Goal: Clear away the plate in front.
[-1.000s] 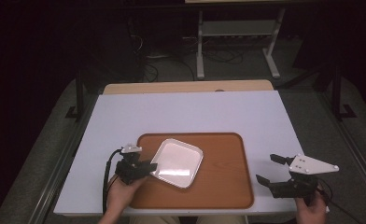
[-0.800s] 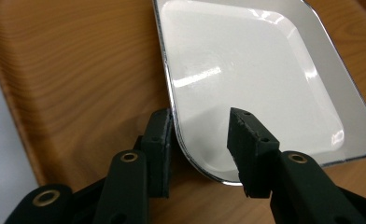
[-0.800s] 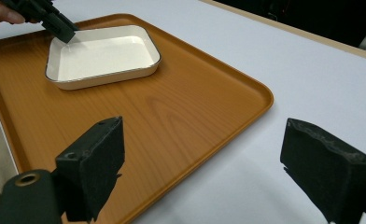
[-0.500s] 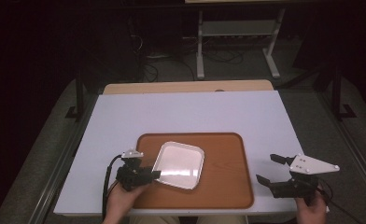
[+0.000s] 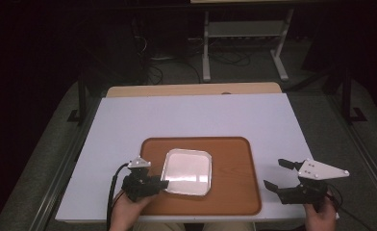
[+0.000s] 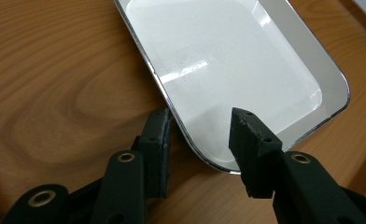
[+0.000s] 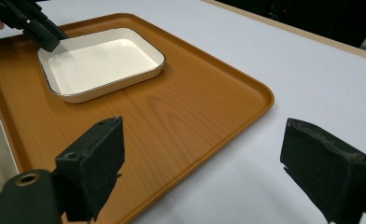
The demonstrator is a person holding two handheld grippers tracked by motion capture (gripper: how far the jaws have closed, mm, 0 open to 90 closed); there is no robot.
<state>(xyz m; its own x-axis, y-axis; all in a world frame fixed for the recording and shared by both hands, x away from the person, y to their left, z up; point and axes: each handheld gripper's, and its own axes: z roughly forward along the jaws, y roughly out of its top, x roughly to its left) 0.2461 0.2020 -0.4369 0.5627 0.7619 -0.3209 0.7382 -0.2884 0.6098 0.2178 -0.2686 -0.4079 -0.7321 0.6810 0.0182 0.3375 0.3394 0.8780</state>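
On the wooden tray (image 5: 234, 192) sits the white enamel dish (image 5: 187, 172) | left gripper (image 6: 200, 135) jaws just opened, straddling its near-left rim, not pinching | right gripper (image 5: 278, 174) spread, right of tray on white table (image 5: 196, 115).

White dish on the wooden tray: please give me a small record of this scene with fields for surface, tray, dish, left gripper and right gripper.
surface: white rectangular table top
tray: brown wood-grain rectangular tray, lying on the table near the person
dish: shallow white rectangular enamel dish with dark rim, empty, on the tray's left half
left gripper: left gripper straddles the dish's rim, one jaw outside, one inside; jaws have just been opening, pads not pressing
right gripper: right gripper open, holding nothing, beside the tray's right edge
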